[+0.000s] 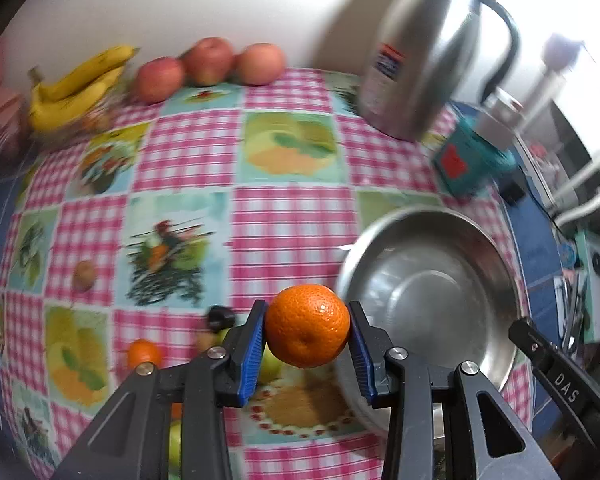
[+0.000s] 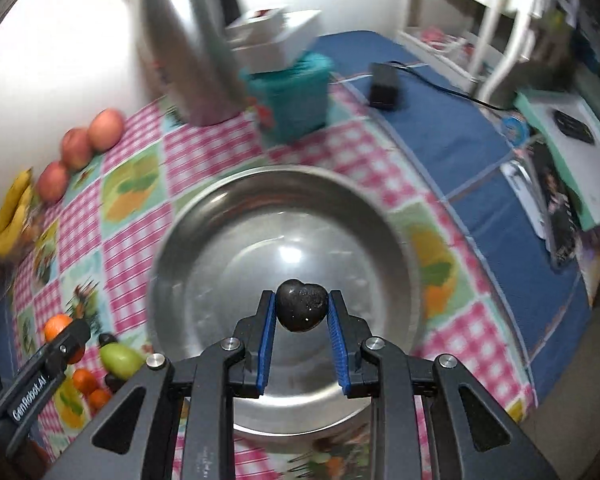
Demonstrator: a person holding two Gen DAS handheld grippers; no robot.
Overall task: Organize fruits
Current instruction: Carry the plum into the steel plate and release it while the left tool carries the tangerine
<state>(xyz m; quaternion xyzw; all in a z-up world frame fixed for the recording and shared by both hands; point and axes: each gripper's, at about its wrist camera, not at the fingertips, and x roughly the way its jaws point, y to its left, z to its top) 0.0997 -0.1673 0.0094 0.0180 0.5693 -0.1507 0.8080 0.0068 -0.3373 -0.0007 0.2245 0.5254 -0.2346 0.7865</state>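
Left tool [image 1: 307,336] clamped on orange [image 1: 307,325]; right tool [image 2: 301,308] on dark plum [image 2: 301,305].

A lived-in home, at a dining table.

A fruit-print pink gingham tablecloth [image 1: 292,216] covers the table against a white wall. On it stand a steel thermos jug [image 1: 431,48], a steel basin [image 2: 288,280] nearer than the jug, and bananas [image 1: 76,88] with apples [image 1: 208,62] at the wall. A power adapter [image 2: 383,86] lies right of the jug.
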